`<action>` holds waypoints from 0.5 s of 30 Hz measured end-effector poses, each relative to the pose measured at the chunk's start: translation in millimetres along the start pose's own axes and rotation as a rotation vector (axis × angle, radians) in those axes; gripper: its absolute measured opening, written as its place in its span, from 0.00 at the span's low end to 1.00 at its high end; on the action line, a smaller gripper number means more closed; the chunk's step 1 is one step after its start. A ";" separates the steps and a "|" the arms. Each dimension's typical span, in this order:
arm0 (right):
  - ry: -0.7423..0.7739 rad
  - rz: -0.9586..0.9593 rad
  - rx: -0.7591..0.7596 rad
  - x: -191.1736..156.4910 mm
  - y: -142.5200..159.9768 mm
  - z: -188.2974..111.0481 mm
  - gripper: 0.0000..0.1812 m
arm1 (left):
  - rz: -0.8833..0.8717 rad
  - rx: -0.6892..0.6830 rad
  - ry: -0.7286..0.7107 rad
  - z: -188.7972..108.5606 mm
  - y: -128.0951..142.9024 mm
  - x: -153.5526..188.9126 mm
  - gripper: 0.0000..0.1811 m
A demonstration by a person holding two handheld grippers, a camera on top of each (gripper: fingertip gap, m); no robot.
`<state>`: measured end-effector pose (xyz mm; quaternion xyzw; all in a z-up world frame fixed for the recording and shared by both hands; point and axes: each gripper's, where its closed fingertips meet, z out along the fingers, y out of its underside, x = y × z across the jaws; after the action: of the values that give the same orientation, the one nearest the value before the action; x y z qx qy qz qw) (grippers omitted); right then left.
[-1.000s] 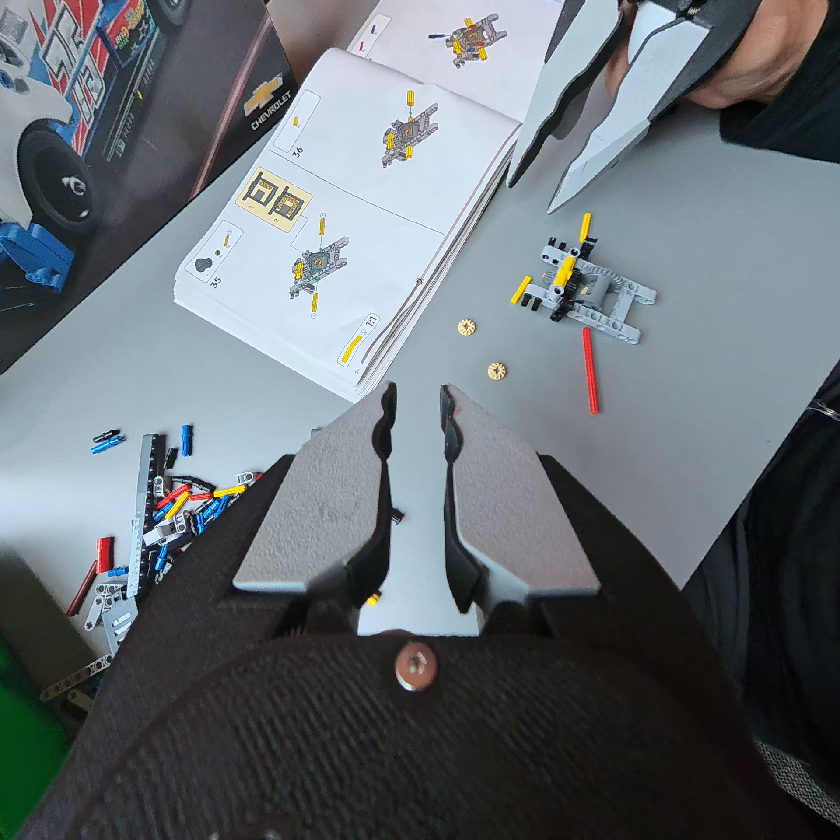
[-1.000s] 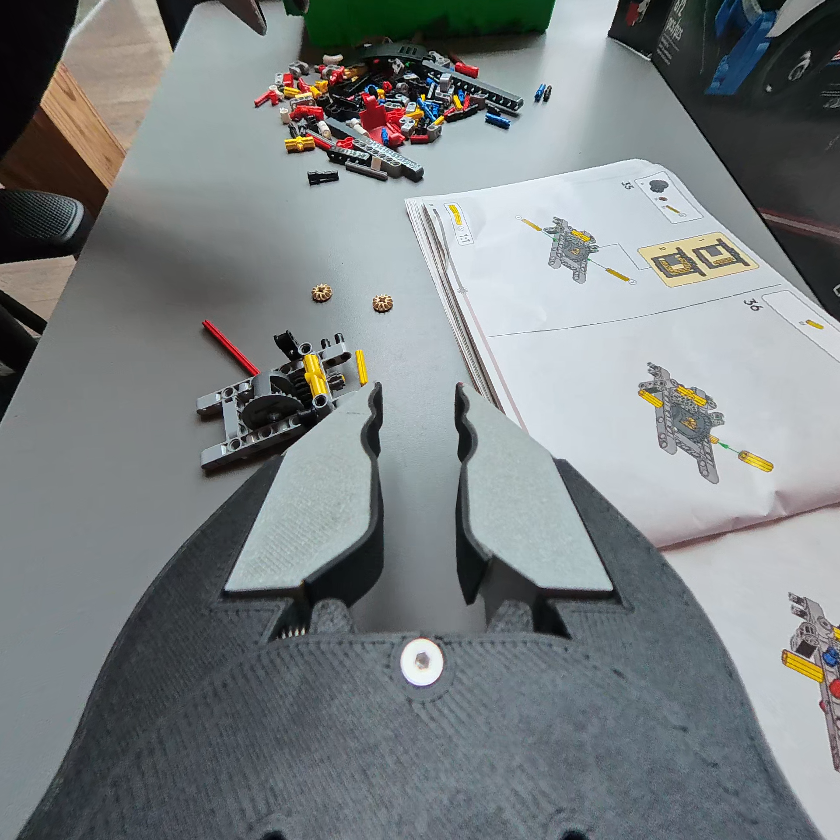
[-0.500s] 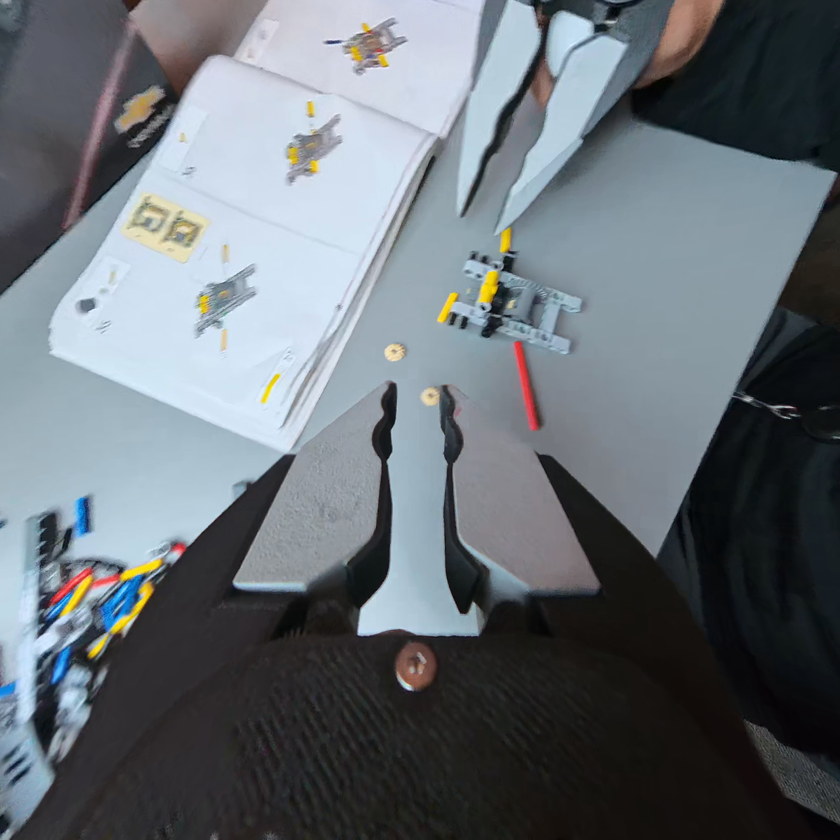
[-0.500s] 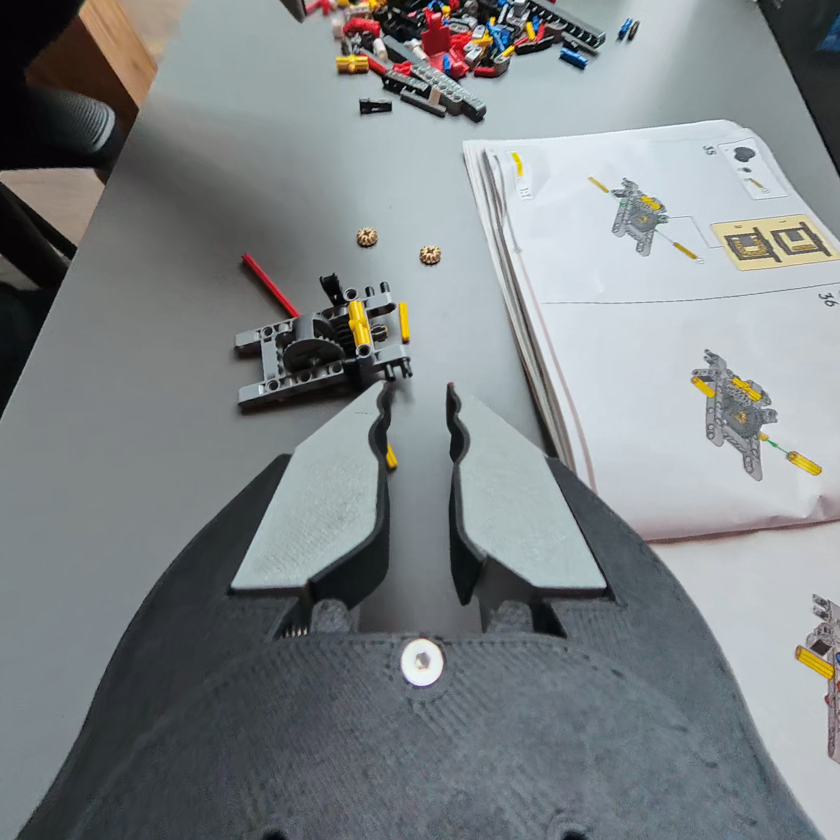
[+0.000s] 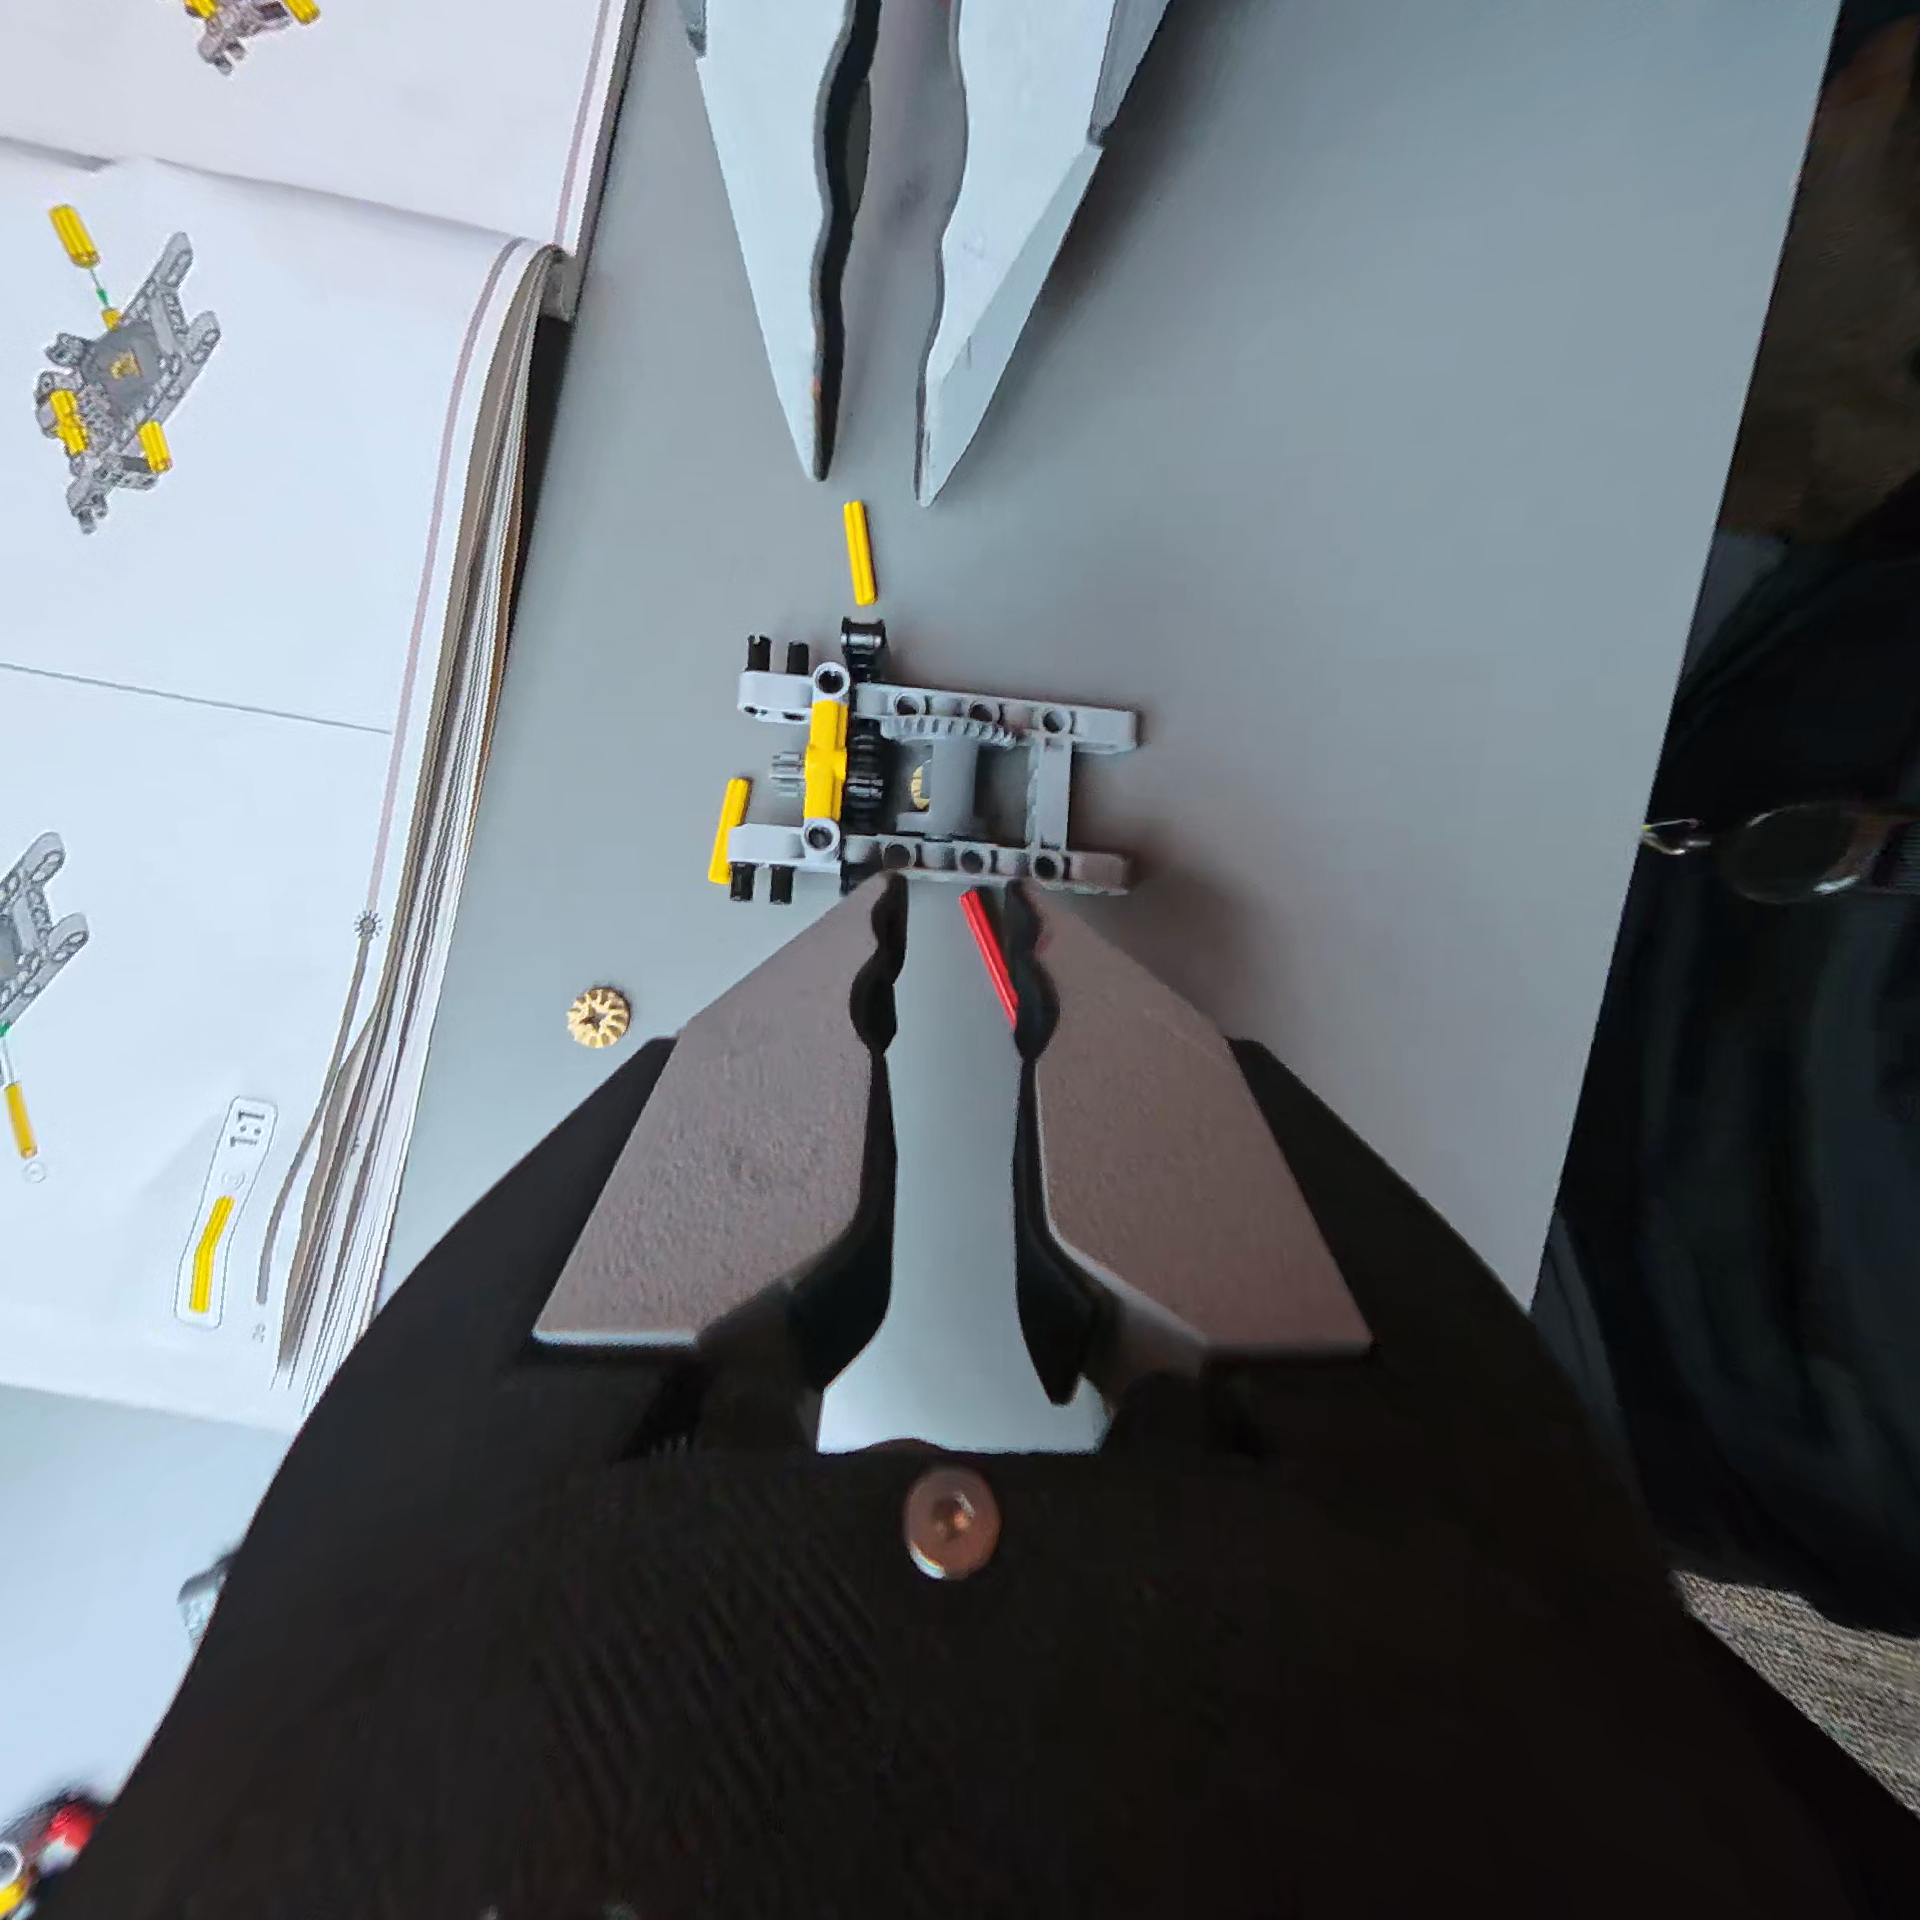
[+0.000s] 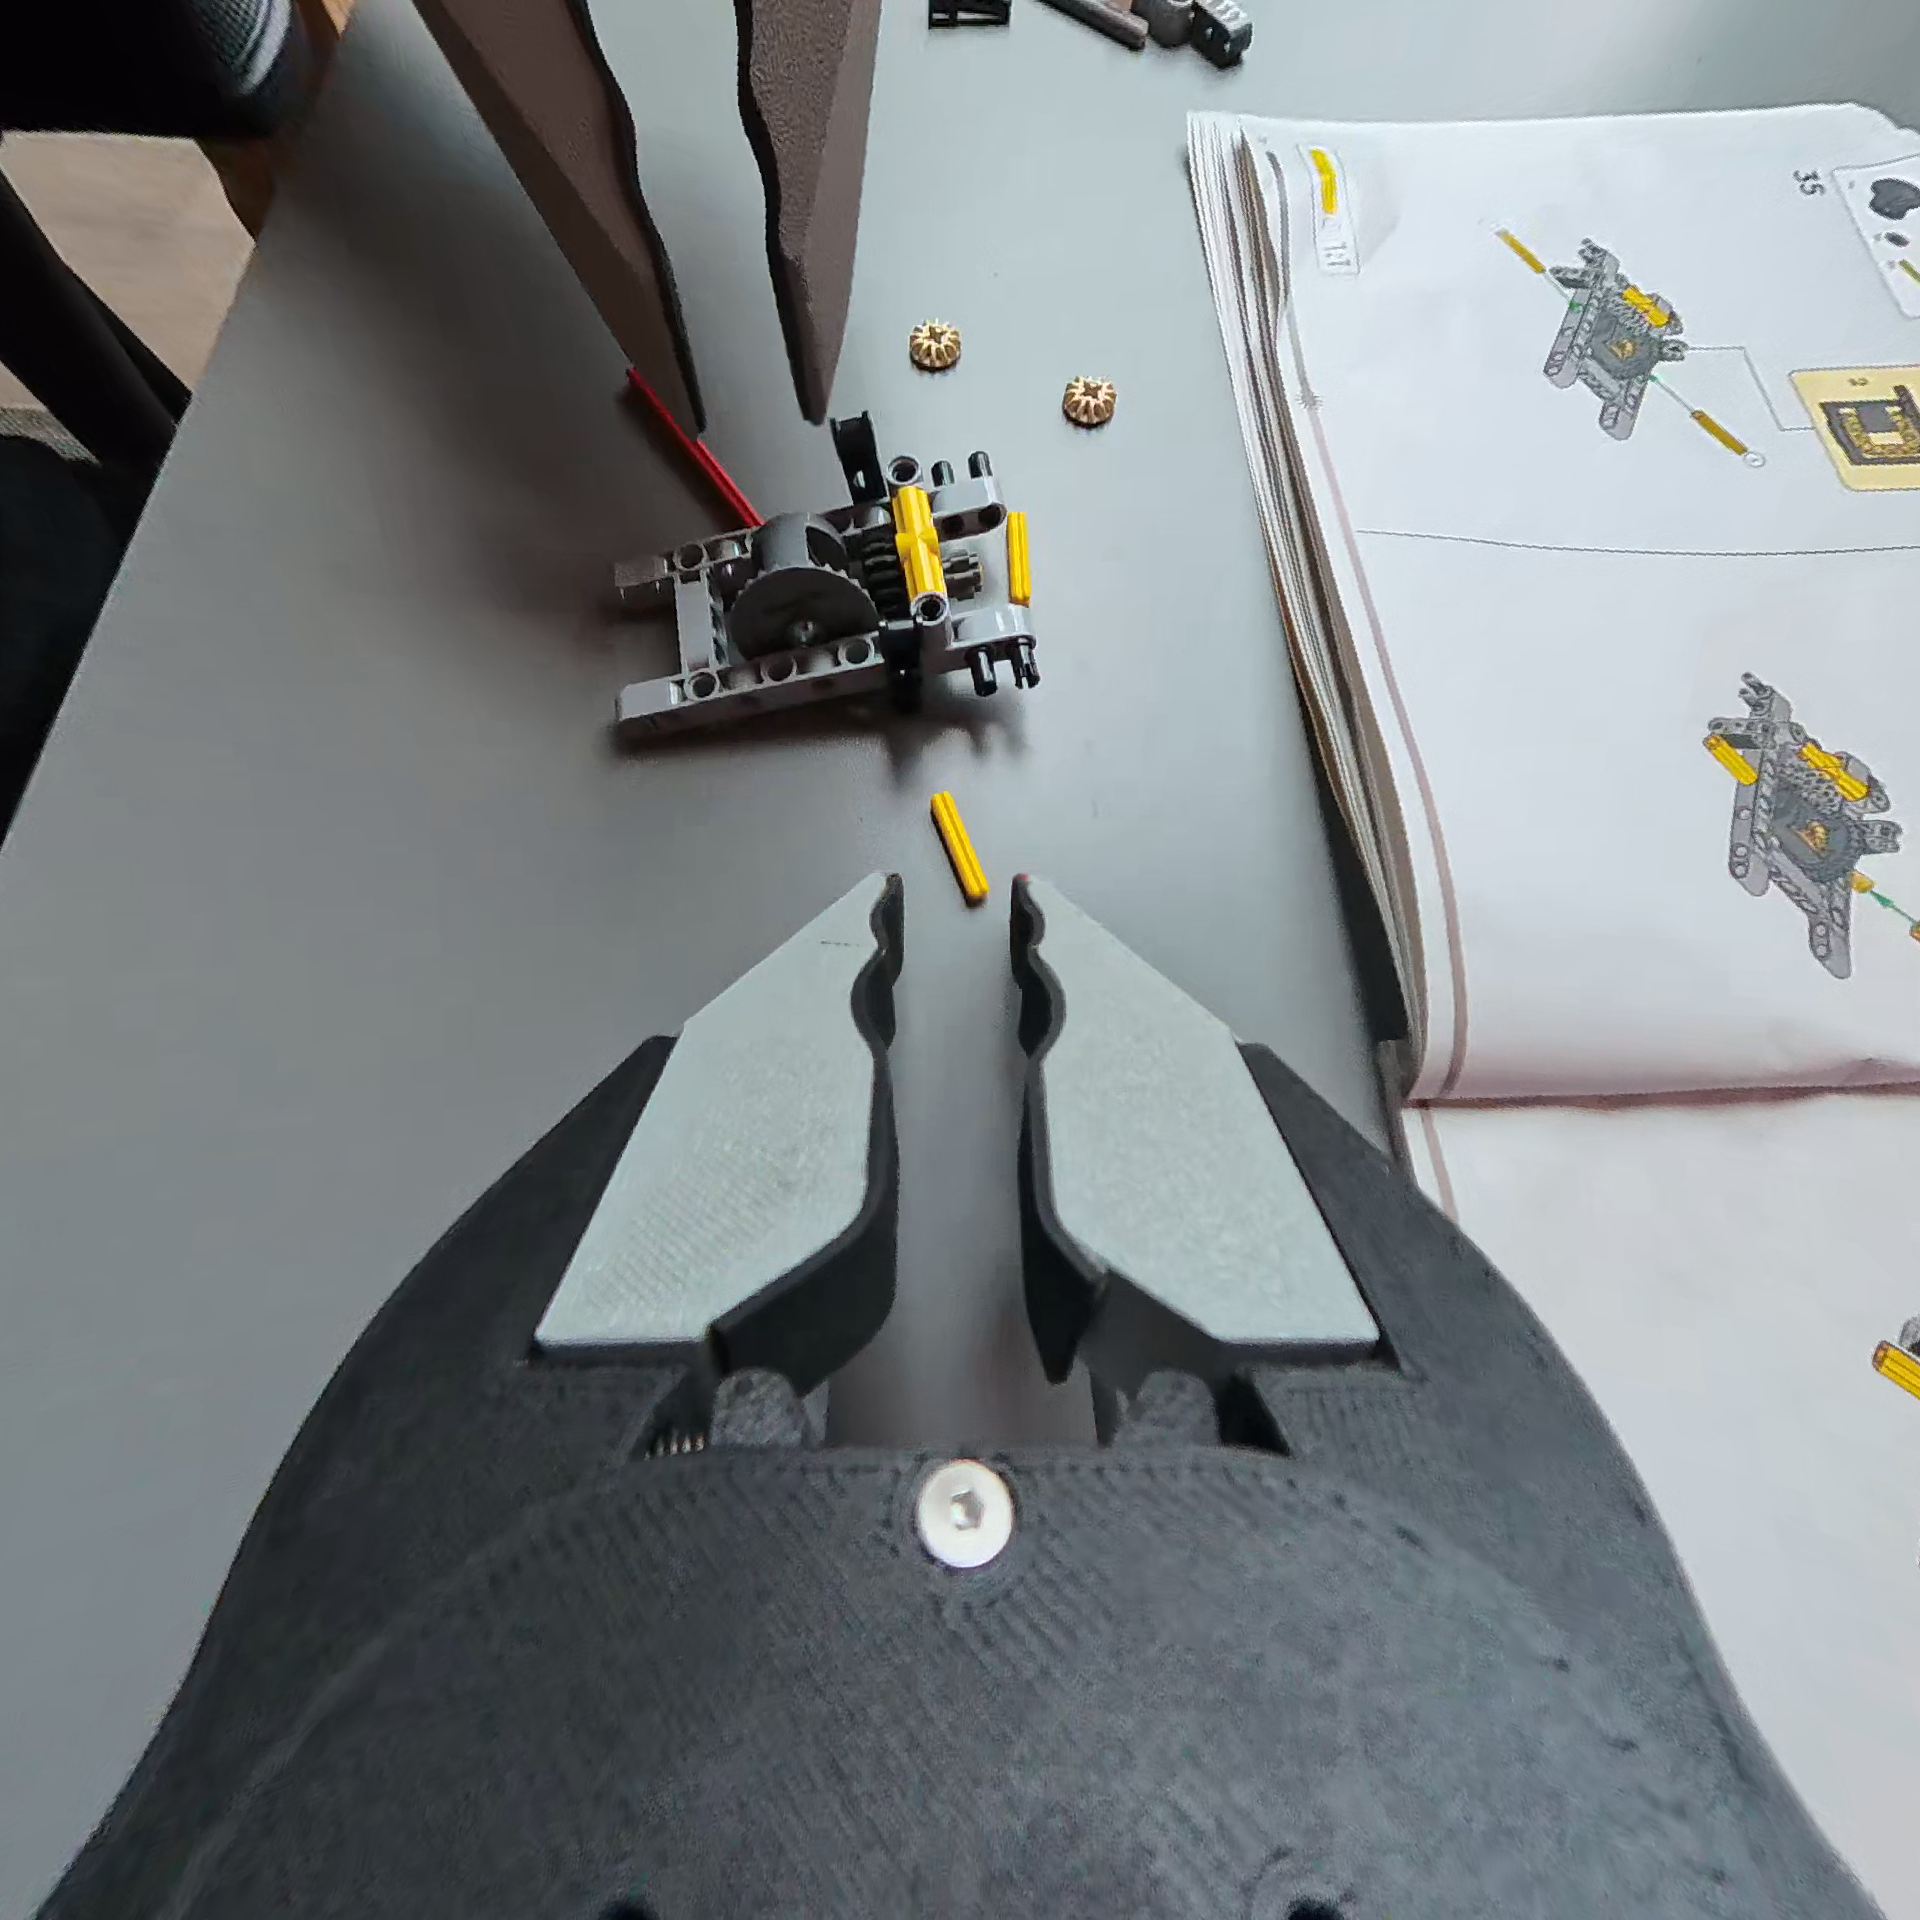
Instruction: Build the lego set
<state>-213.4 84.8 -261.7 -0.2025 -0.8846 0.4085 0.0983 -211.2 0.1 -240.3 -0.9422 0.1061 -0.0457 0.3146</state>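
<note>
A grey frame assembly (image 5: 935,784) with a gear, black pins and a yellow cross piece lies on the grey table; it also shows in the right wrist view (image 6: 821,603). My left gripper (image 5: 951,894) is open and empty, its tips at the frame's near beam, over a red axle (image 5: 987,956). My right gripper (image 6: 958,883) is open and empty, just short of a loose yellow axle (image 6: 958,844) that also shows in the left wrist view (image 5: 857,551). A second yellow axle (image 5: 727,828) lies beside the frame. Each gripper shows opposite in the other's view: the right (image 5: 873,478), the left (image 6: 758,416).
The open instruction booklet (image 5: 208,665) lies beside the assembly, and in the right wrist view (image 6: 1610,582) too. Two tan gears (image 6: 935,343) (image 6: 1089,399) lie between booklet and frame. Loose pieces (image 6: 1174,21) sit at the far end. The table edge (image 5: 1621,935) runs close by. Spacing between my two grippers at the tips: around 10 cm.
My left gripper has moved forward to the frame, over the red axle. My right gripper has backed off slightly, so the loose yellow axle now lies in front of its tips.
</note>
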 end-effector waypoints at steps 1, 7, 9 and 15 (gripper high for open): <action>0.001 0.000 -0.005 0.9 1.5 0.2 0.09 | 0.002 0.003 0.003 0.4 -2.1 0.4 0.09; -0.008 -0.009 -0.027 3.4 2.7 3.9 0.09 | 0.033 -0.007 0.014 9.5 -11.3 3.2 0.09; -0.002 -0.017 -0.036 3.8 3.6 5.7 0.08 | 0.042 -0.025 0.013 13.9 -10.4 2.5 0.09; -0.007 -0.027 -0.036 2.1 1.0 8.9 0.04 | 0.040 -0.031 0.007 18.6 -10.0 -0.2 0.09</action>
<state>-218.1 80.3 -268.2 -0.1907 -0.8949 0.3916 0.0968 -206.9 18.8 -249.1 -0.9445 0.1266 -0.0413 0.3004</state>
